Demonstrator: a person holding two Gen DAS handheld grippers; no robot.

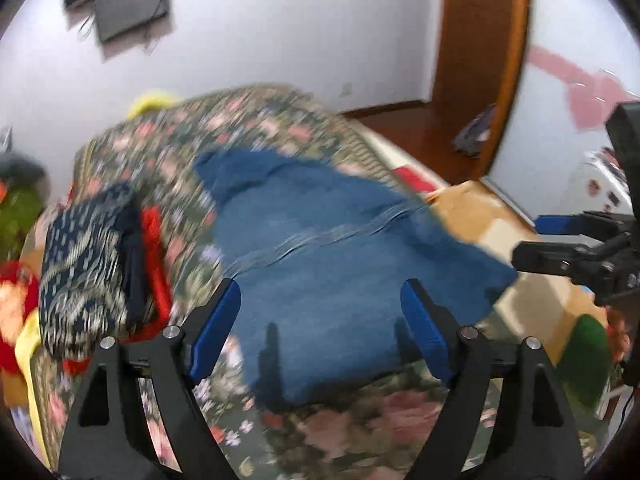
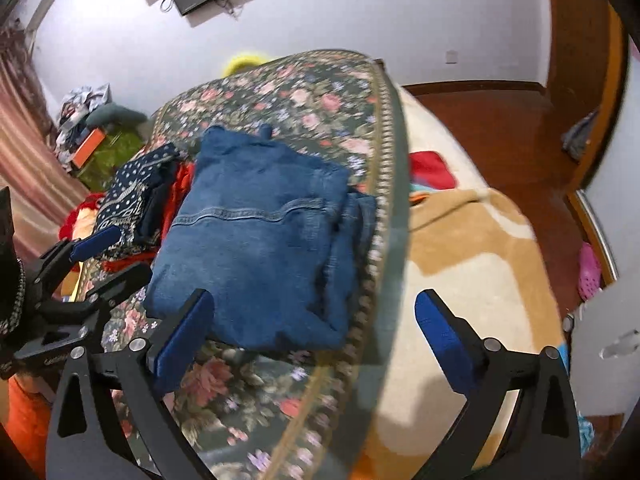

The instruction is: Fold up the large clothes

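Observation:
A blue denim garment [image 1: 320,248] lies folded in a thick rectangle on the floral bedspread [image 1: 256,128]. It also shows in the right wrist view [image 2: 256,236], with a stitched seam across its middle. My left gripper [image 1: 320,320] is open and empty, hovering over the garment's near edge; it also shows in the right wrist view [image 2: 108,252], left of the garment. My right gripper [image 2: 316,340] is open and empty, above the garment's near right corner and the bedspread's border. It appears at the right edge of the left wrist view [image 1: 532,240].
A pile of folded clothes, navy patterned [image 1: 88,264] and red [image 1: 154,240], sits left of the denim. A tan and cream blanket [image 2: 460,264] covers the bed to the right. Wooden floor [image 2: 500,120] and a door frame [image 1: 480,60] lie beyond.

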